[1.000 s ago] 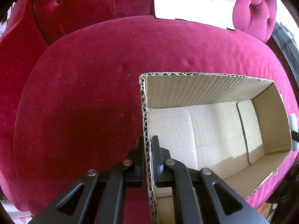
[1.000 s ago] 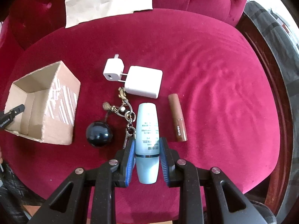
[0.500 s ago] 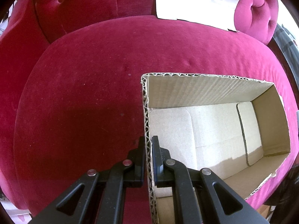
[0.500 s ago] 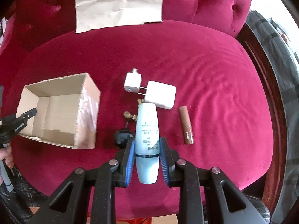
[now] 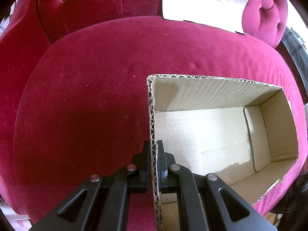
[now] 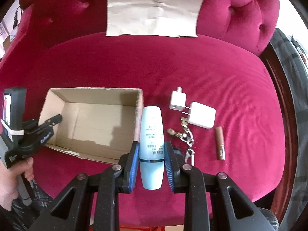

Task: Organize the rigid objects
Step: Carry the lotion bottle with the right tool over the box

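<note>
My right gripper (image 6: 151, 146) is shut on a light blue bottle (image 6: 152, 134) and holds it above the red seat, just right of the open cardboard box (image 6: 90, 123). My left gripper (image 5: 153, 146) is shut on the box's near-left wall (image 5: 153, 127); it also shows in the right wrist view (image 6: 55, 118) at the box's left end. The box (image 5: 221, 142) holds nothing. On the seat lie a white charger (image 6: 201, 114), a small white plug adapter (image 6: 178, 101), a key ring (image 6: 182, 134) and a brown lipstick tube (image 6: 220, 143).
A flat cardboard sheet (image 6: 154, 9) leans on the tufted red backrest (image 6: 240, 9). The velvet seat (image 5: 86, 96) drops off at its front edge. A dark wooden chair frame (image 6: 281, 105) runs along the right side.
My right gripper has lifted the blue bottle off the seat and carried it left toward the box. The dark ball on the key ring is now hidden behind my fingers. My left gripper has stayed on the box wall.
</note>
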Tool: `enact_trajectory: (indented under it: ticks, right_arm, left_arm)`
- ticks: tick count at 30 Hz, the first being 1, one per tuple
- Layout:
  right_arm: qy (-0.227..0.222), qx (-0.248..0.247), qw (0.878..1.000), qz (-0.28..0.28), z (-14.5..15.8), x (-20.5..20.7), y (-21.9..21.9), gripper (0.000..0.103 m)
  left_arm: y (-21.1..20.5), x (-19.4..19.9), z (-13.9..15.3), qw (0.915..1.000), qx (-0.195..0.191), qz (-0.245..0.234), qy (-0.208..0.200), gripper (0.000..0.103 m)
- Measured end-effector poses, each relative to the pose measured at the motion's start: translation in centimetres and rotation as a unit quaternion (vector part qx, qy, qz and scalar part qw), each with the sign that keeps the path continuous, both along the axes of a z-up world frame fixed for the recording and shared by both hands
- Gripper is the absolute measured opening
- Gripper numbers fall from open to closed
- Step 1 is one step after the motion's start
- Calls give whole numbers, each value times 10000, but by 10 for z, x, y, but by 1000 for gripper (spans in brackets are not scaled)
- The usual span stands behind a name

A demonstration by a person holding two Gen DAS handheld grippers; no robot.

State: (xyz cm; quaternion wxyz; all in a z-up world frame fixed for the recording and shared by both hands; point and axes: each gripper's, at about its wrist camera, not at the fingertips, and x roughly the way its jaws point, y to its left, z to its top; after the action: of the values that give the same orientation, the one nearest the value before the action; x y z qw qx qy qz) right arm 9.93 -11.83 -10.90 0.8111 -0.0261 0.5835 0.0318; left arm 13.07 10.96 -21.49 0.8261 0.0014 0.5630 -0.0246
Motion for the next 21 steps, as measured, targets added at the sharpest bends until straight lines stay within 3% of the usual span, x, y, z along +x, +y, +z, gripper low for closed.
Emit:
enact_trajectory:
  ticks: [9, 21]
  right_arm:
    - [-43, -6, 9996, 266, 0, 6, 34, 27]
    - [58, 57, 9994, 350, -22, 19, 66, 27]
  left_arm:
    - [1, 0, 0, 10000, -25, 13, 2, 6]
    - [1, -1, -1, 10000, -13, -1, -17, 6]
